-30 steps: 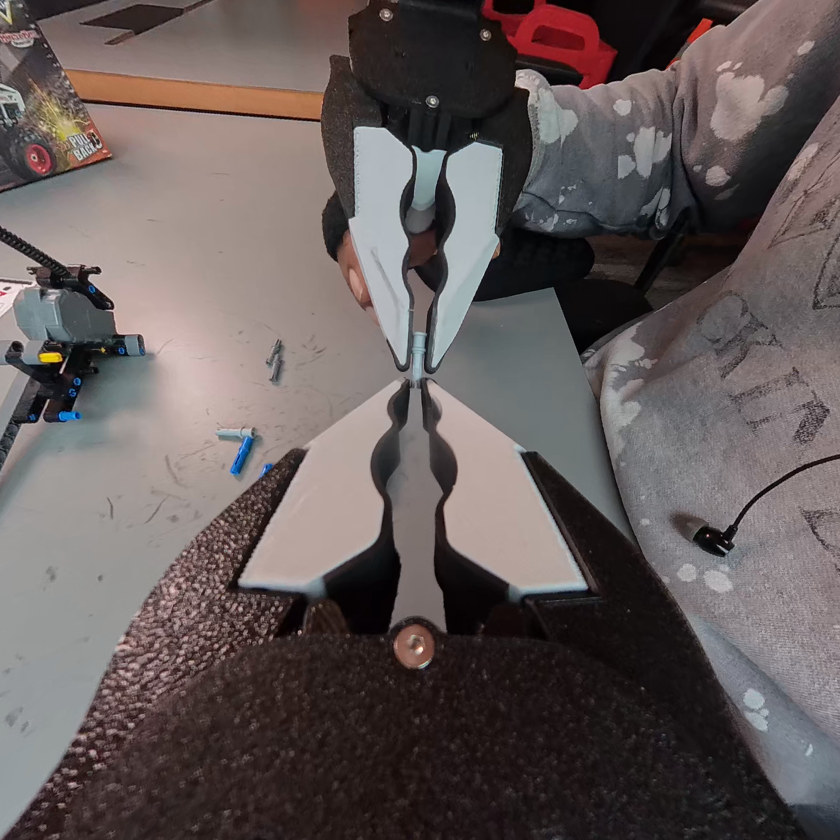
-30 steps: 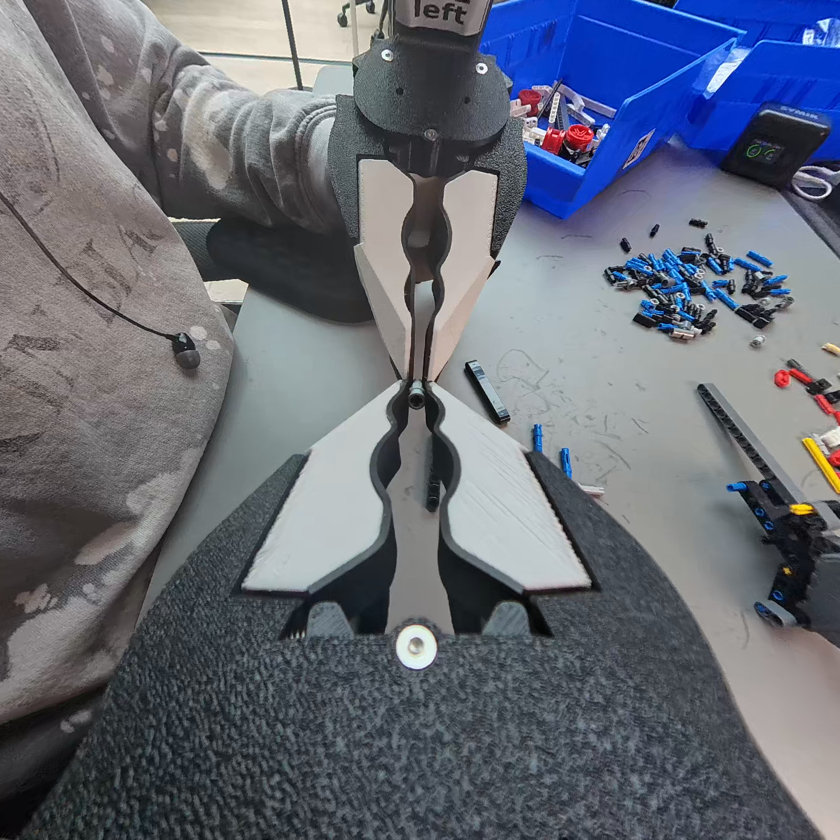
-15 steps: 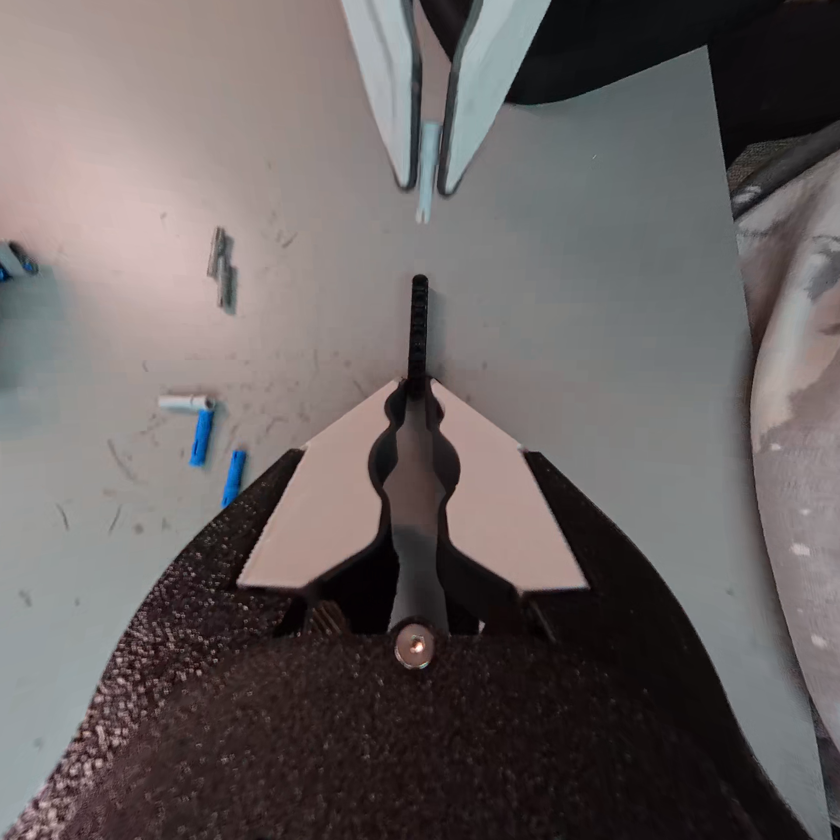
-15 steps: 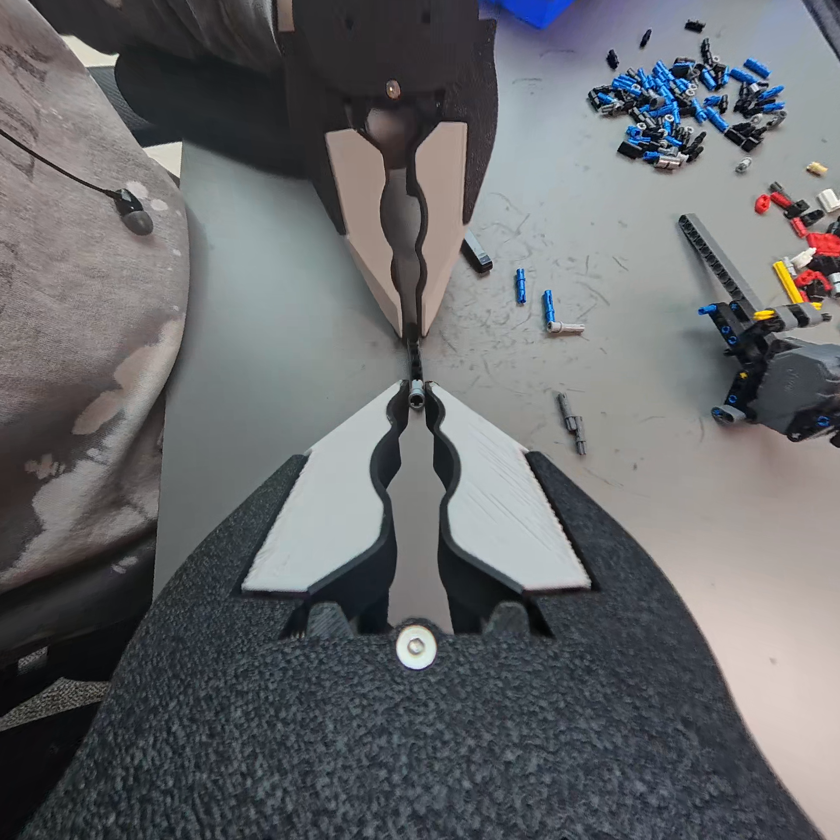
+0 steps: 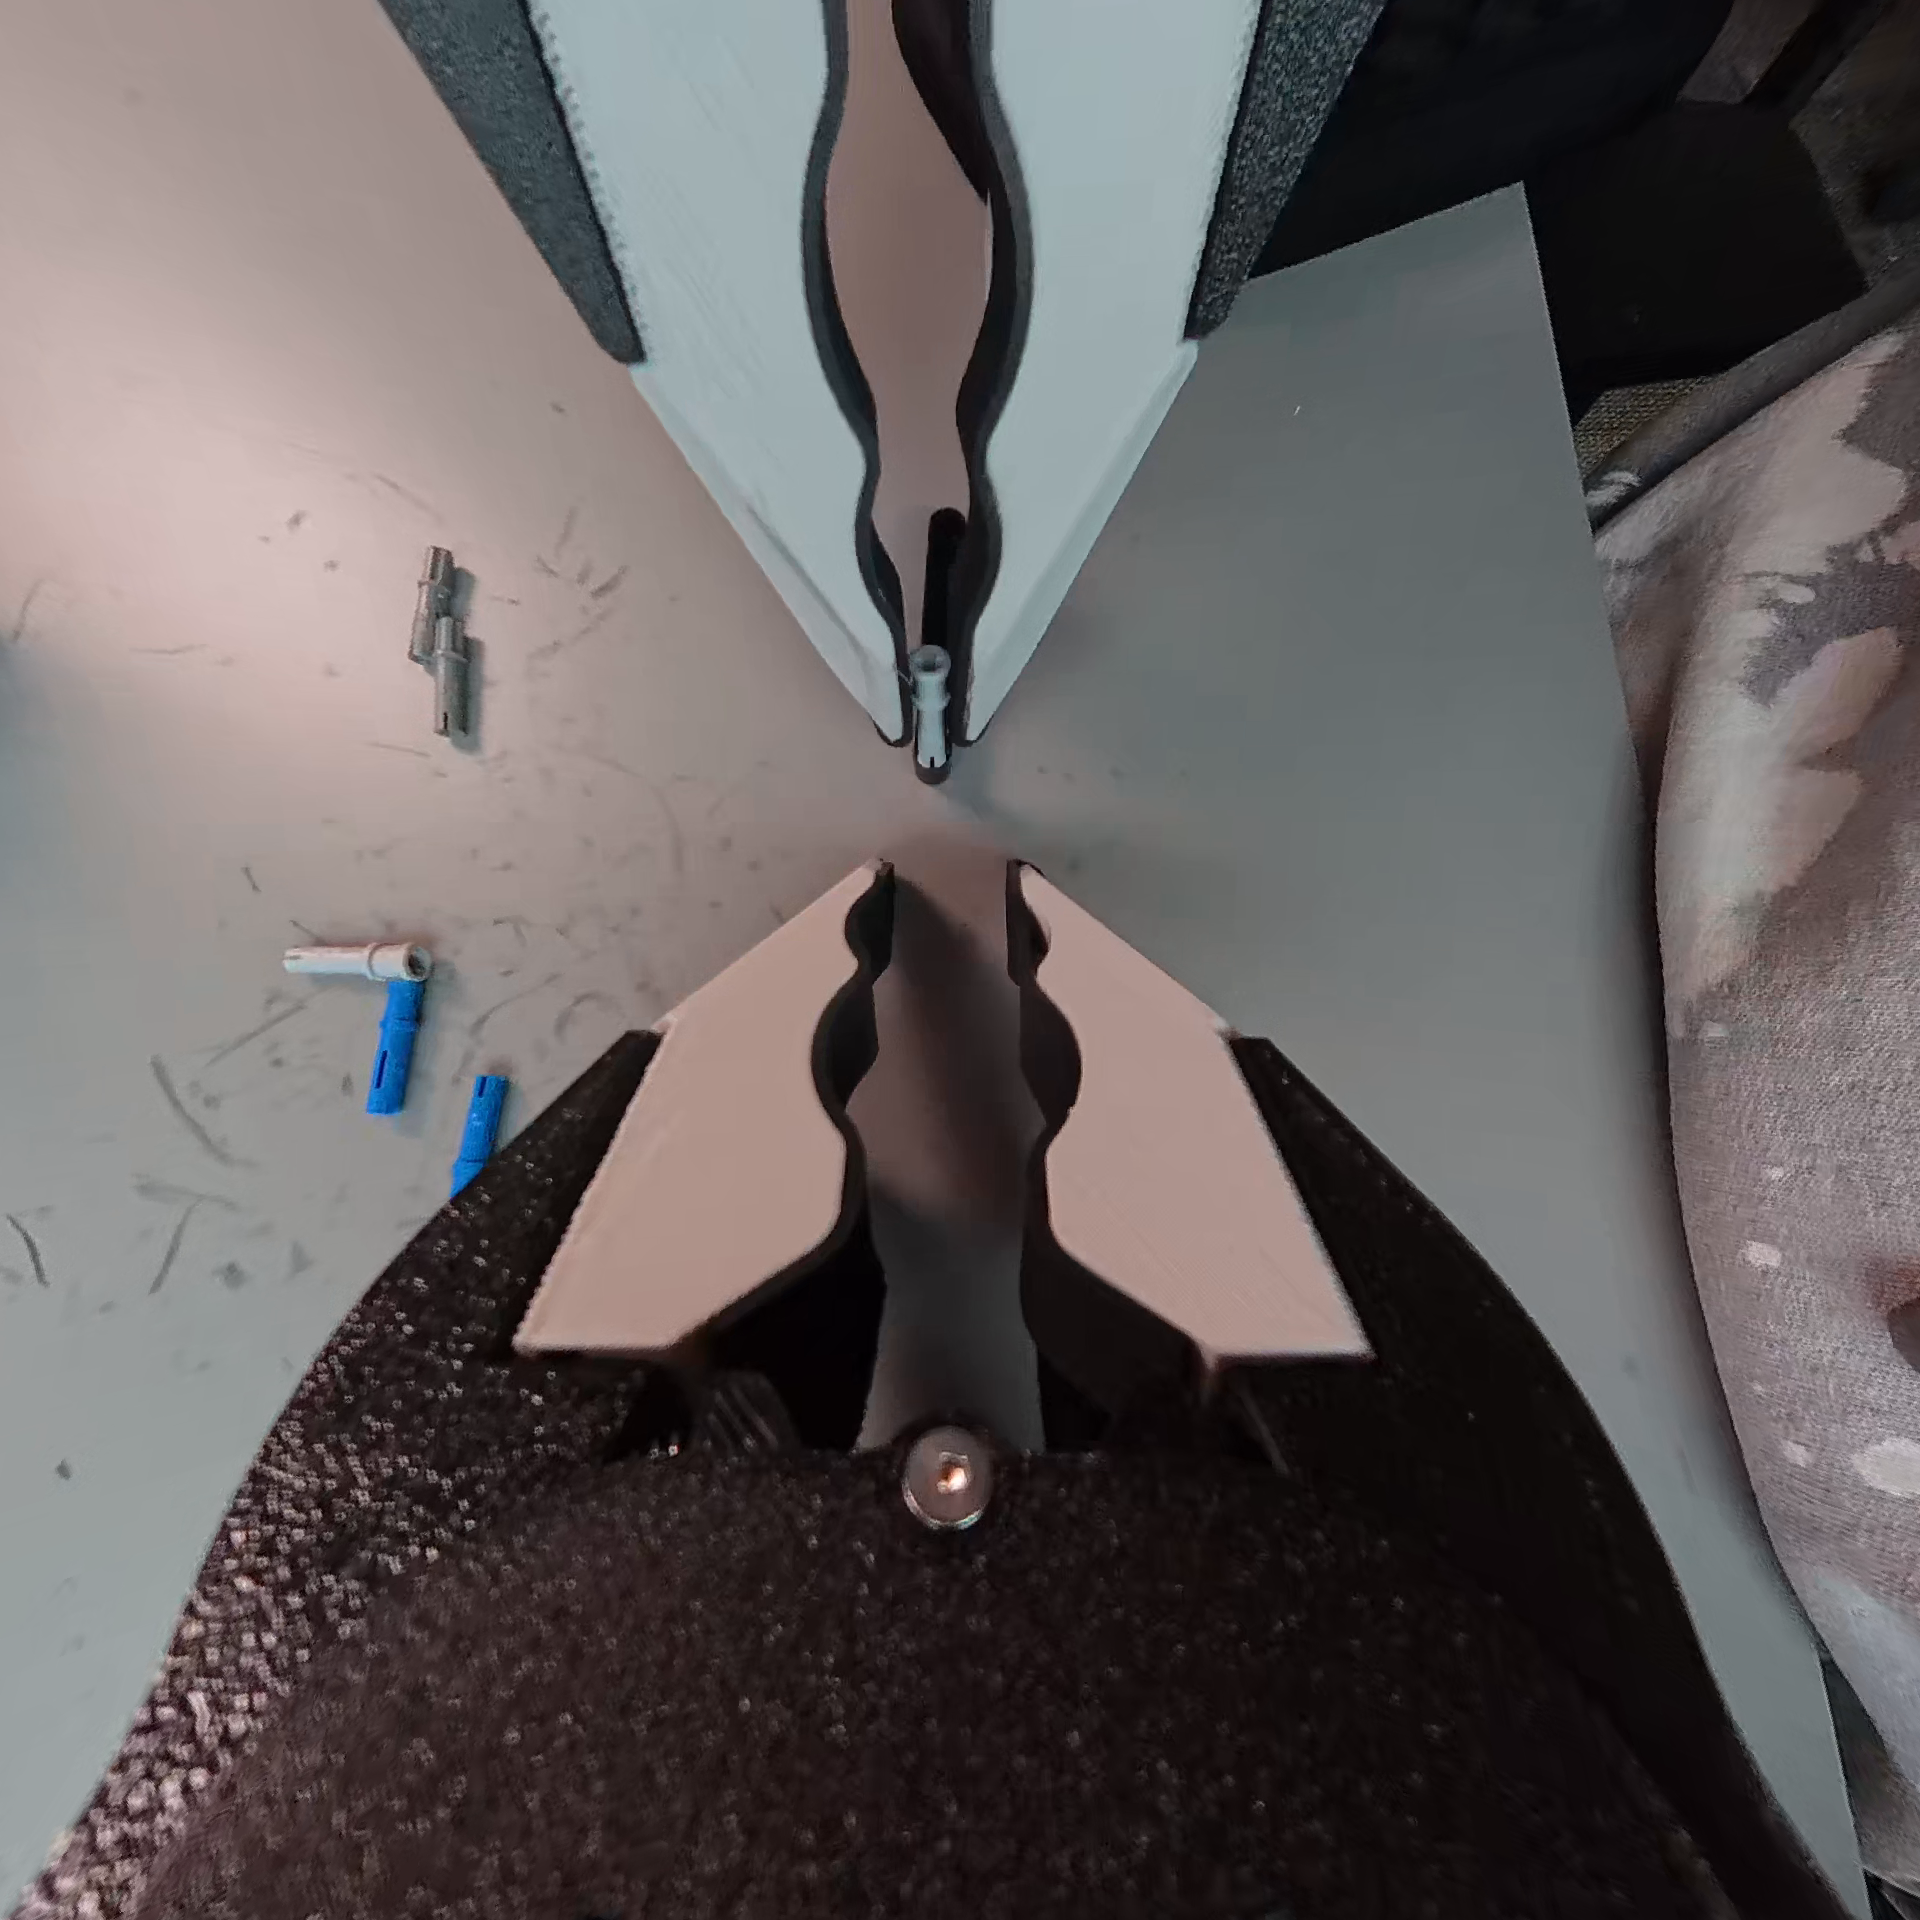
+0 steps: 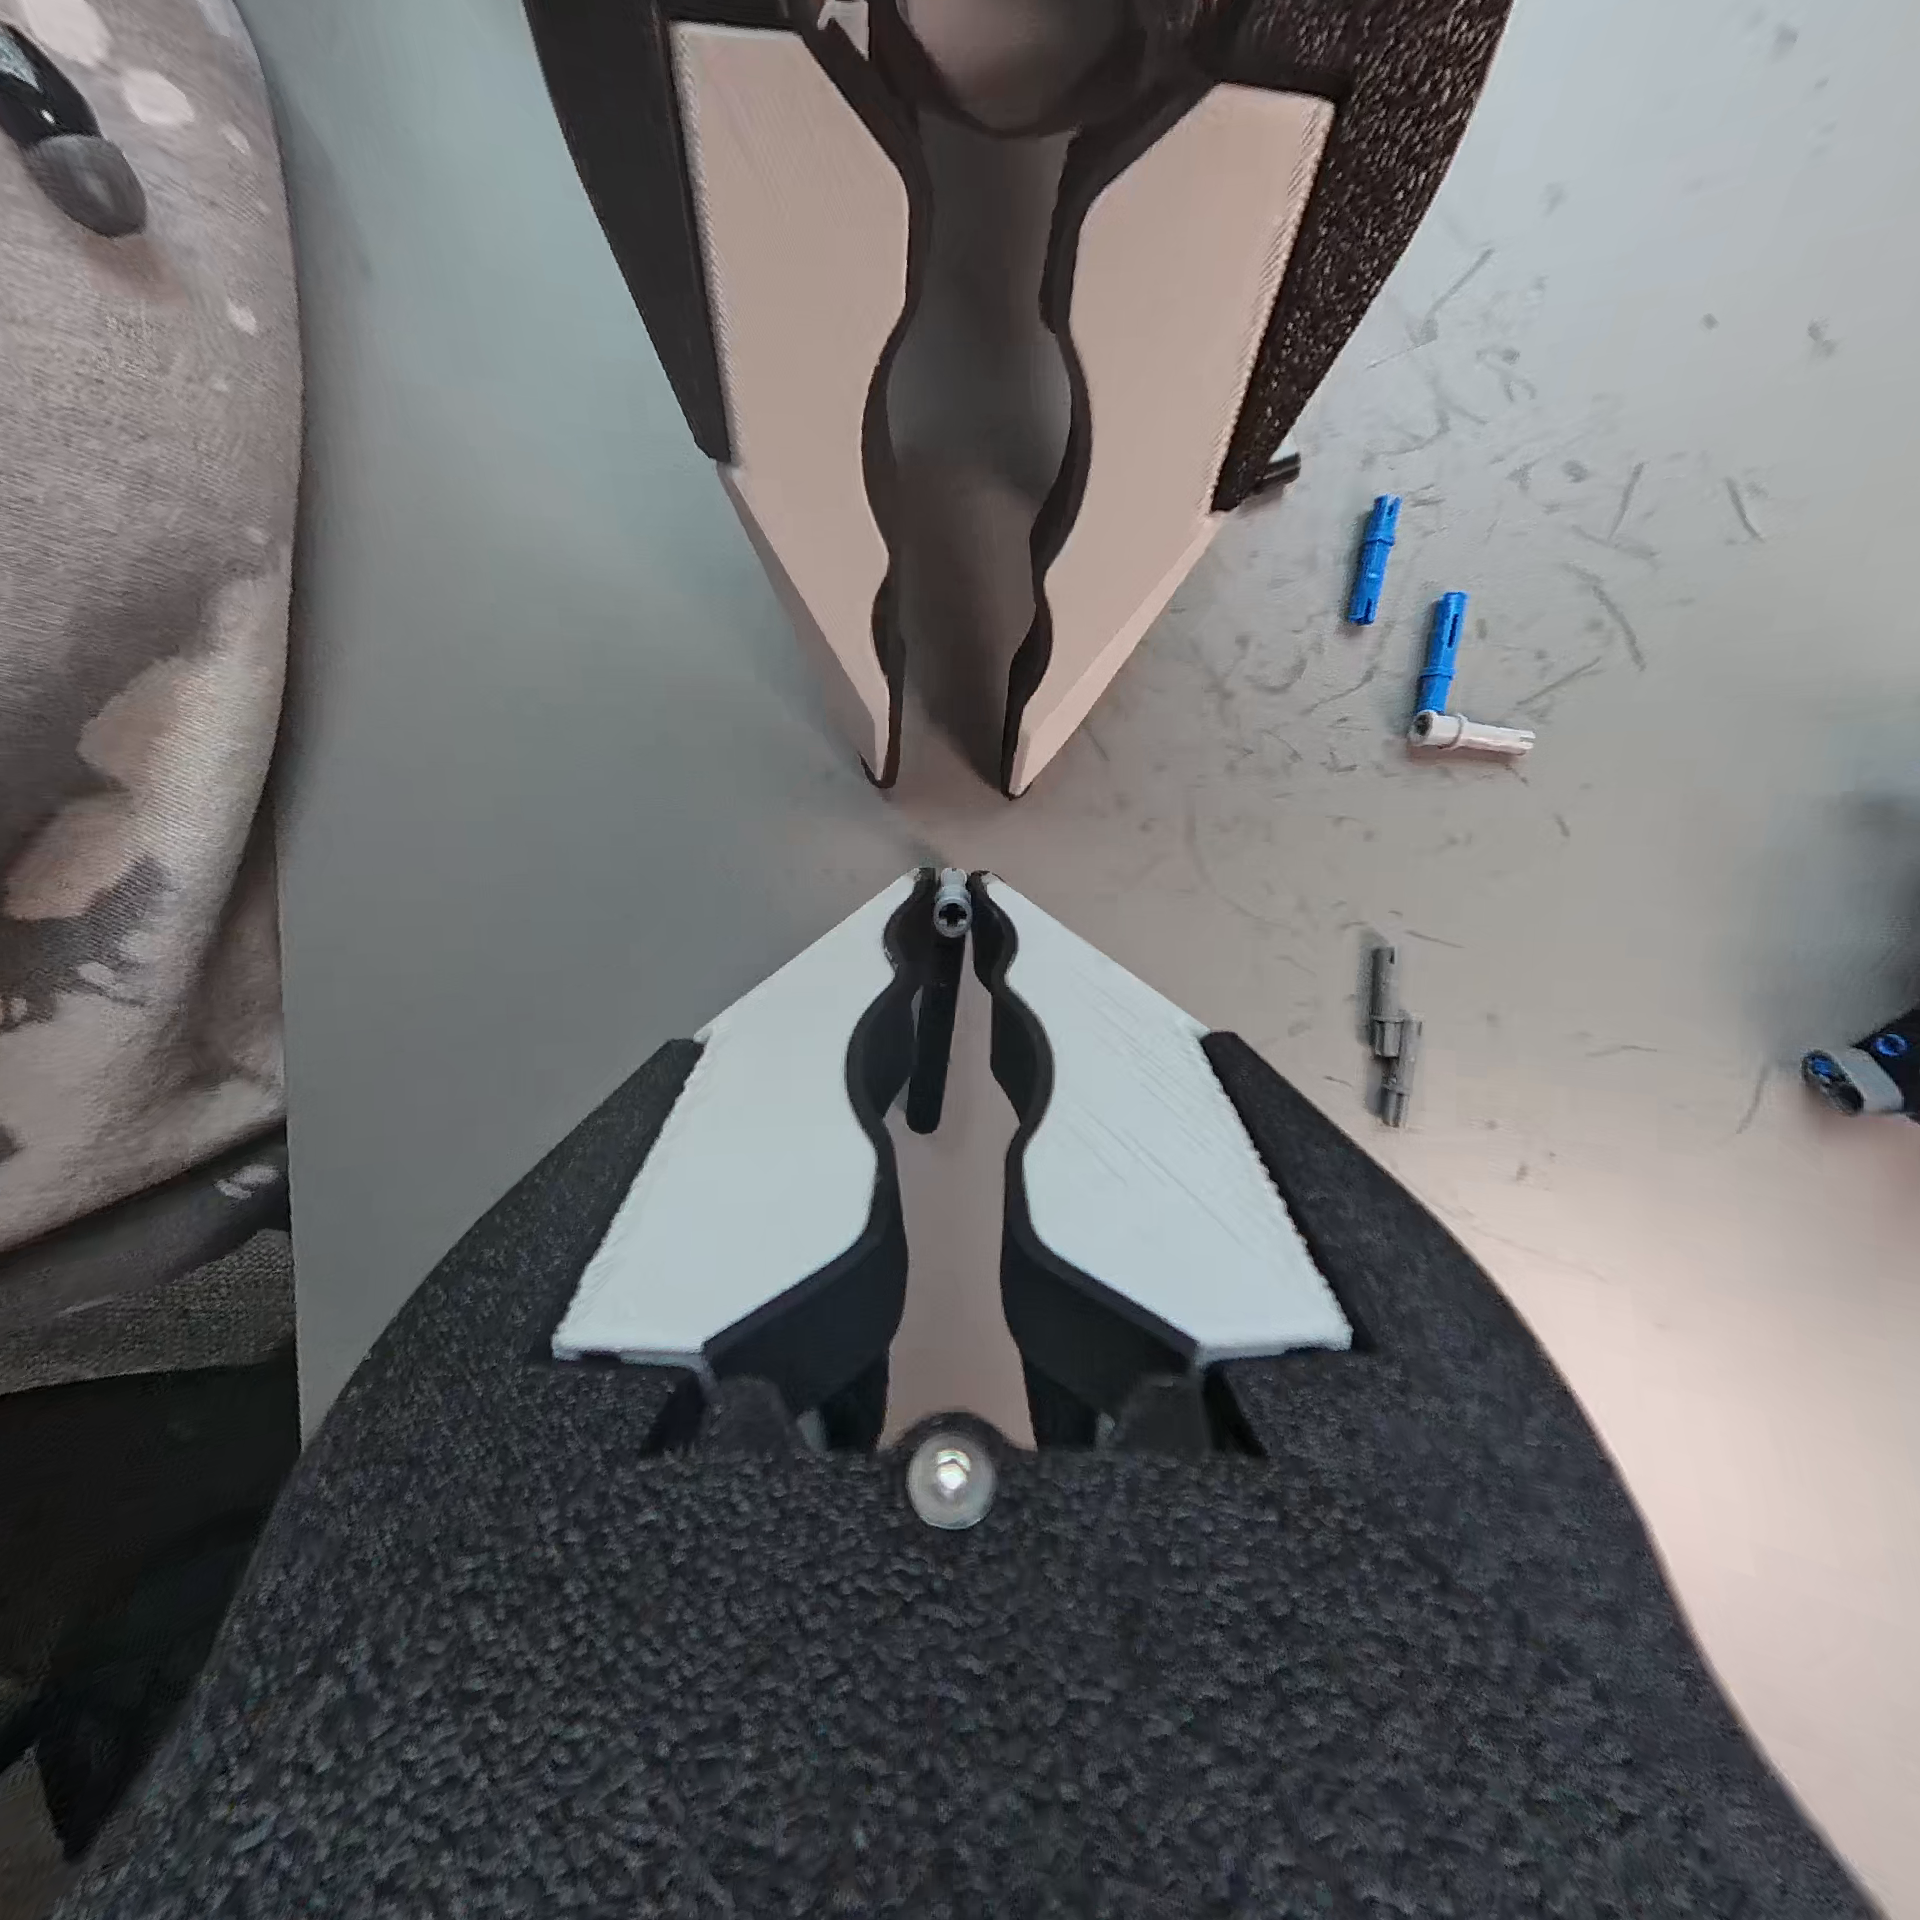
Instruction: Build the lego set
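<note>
My right gripper [image 6: 951, 878] is shut on a small light grey pin [image 6: 952, 912] at its fingertips. A black axle [image 6: 928, 1049] lies along the gap between its fingers behind the pin; I cannot tell if the two are joined. In the left wrist view the right gripper [image 5: 932, 743] points at me with the pin [image 5: 932, 701] and axle [image 5: 943, 582] in it. My left gripper [image 5: 951, 868] is open and empty, tip to tip with the right one, a small gap apart. It also shows in the right wrist view [image 6: 948, 779], just above the grey table [image 6: 520, 727].
Loose on the table lie two blue pins [image 5: 395, 1044] [image 5: 478, 1132], a light grey connector [image 5: 358, 959] and a dark grey pin pair [image 5: 442, 644]. A person's mottled grey clothing [image 5: 1787, 935] lies past the table edge. Part of the model [image 6: 1860, 1081] shows at the right wrist view's right edge.
Both grippers tilted down toward the table. My left gripper opened and let go of the black axle, which now sits between the right gripper's fingers behind the grey pin.
</note>
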Demonstrator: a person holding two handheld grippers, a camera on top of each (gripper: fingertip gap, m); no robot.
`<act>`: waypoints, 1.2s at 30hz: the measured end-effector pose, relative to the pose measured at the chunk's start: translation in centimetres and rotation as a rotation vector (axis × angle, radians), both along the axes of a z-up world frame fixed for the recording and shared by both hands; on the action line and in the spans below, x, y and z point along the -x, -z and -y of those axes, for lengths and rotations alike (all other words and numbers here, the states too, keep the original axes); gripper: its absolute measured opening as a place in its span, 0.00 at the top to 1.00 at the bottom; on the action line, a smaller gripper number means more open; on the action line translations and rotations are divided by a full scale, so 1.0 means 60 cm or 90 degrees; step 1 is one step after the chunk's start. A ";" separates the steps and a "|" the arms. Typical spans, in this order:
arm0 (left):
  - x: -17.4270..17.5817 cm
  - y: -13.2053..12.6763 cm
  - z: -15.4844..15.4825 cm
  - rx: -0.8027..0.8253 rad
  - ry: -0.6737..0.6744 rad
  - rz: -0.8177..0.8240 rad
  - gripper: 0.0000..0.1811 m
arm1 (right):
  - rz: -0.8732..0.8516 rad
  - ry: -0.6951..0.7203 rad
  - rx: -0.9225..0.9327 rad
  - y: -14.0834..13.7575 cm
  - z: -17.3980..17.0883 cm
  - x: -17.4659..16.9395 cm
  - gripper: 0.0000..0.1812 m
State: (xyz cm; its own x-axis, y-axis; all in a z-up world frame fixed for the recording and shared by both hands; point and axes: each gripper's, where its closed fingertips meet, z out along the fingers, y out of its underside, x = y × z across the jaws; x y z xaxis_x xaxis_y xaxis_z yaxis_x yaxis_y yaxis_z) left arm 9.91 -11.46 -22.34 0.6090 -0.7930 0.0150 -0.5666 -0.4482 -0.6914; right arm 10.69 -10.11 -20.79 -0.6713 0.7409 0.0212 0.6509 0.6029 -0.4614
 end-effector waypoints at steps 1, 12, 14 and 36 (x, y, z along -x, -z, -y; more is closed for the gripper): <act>0.001 0.000 0.003 0.001 0.000 0.000 0.88 | 0.011 -0.003 -0.009 0.004 0.000 0.000 0.97; 0.015 -0.011 0.012 -0.009 -0.001 0.010 0.88 | 0.081 -0.005 -0.051 0.005 0.003 0.002 0.97; 0.017 -0.013 0.012 -0.011 -0.001 0.013 0.88 | 0.089 -0.008 -0.064 0.006 0.003 0.002 0.97; 0.066 -0.026 -0.009 -0.007 -0.082 0.047 0.89 | 0.131 -0.038 -0.146 0.007 0.001 0.009 0.97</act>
